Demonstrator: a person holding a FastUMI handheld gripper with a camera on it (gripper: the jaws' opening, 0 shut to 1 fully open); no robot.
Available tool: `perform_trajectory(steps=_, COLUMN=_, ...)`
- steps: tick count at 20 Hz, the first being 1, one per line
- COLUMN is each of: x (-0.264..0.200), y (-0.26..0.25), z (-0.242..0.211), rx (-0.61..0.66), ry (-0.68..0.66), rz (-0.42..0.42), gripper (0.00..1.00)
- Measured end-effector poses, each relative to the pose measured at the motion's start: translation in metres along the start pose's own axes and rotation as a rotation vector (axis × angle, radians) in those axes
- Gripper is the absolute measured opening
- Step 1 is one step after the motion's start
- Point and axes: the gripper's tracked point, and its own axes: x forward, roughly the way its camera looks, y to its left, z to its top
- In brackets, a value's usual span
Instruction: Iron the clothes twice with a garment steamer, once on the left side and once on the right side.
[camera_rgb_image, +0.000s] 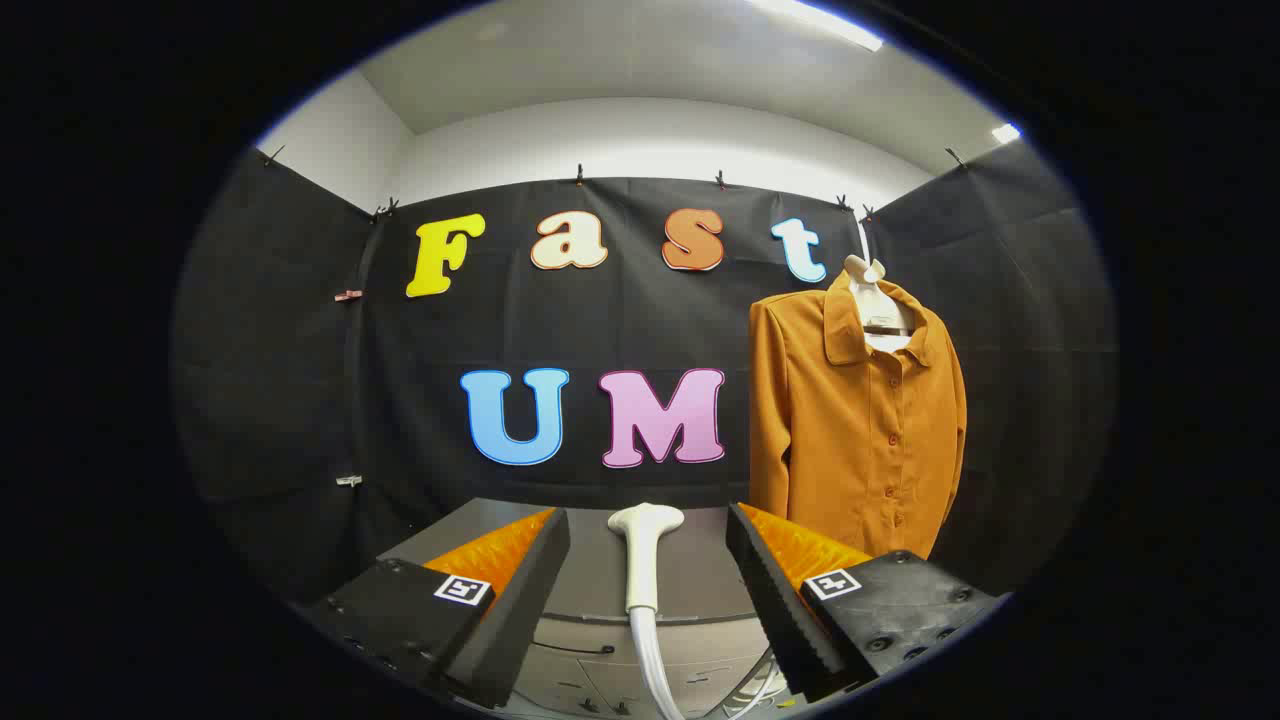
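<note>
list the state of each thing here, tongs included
tongs: open, fingers either side of the steamer, not touching it
steamer: upright between the fingers, hose hanging down, not gripped
shirt: hanging on a hanger, buttoned, beyond the right finger
hanger: up, carrying the shirt

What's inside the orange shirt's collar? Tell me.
Inside the orange shirt collar, a pale hanger shows. Its arms are covered by cloth. Open jaws flank the steamer head.

Claw (648, 530): toothed inner faces, square tag & screws per finger, open.
</note>
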Motion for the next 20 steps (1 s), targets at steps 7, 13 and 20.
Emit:
perform_trajectory(steps=7, x=-0.0023, y=0.0036, z=0.0057, rx=-0.008, ry=-0.016, rz=-0.005, gripper=0.98)
perform_trajectory(steps=13, x=-0.0029, y=0.0023, z=0.0052, rx=-0.012, ry=-0.014, rz=-0.019, gripper=0.98)
perform_trajectory(steps=20, x=-0.0006, y=0.0062, z=0.0031, rx=-0.016, ry=-0.009, rz=-0.023, gripper=0.98)
